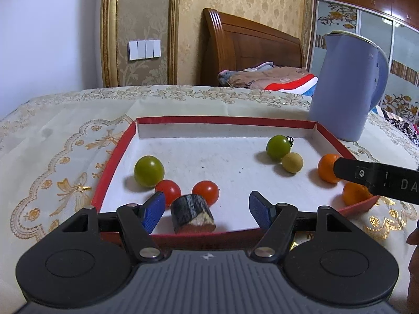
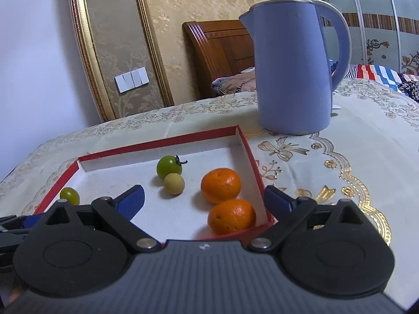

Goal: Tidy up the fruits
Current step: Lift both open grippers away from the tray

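Note:
A red-rimmed white tray (image 1: 115, 154) holds the fruits. At its left lie a green tomato (image 1: 148, 171), two red tomatoes (image 1: 168, 189) (image 1: 205, 191) and a dark cut chunk (image 1: 191, 217). At its right lie a green tomato (image 1: 278, 146), a small yellow fruit (image 1: 292, 162) and two oranges (image 1: 327, 171) (image 1: 354, 194). My left gripper (image 1: 207, 210) is open over the tray's near edge, the chunk between its fingers. My right gripper (image 2: 204, 201) is open near the two oranges (image 2: 220, 185) (image 2: 231, 216); one finger (image 1: 377, 180) shows at the right of the left wrist view.
A blue kettle (image 2: 293, 68) stands on the embroidered tablecloth (image 2: 340, 136) behind the tray's right corner (image 2: 239, 130). A wooden headboard (image 1: 248, 49) and bedding lie beyond the table. A wall with switches is at the left.

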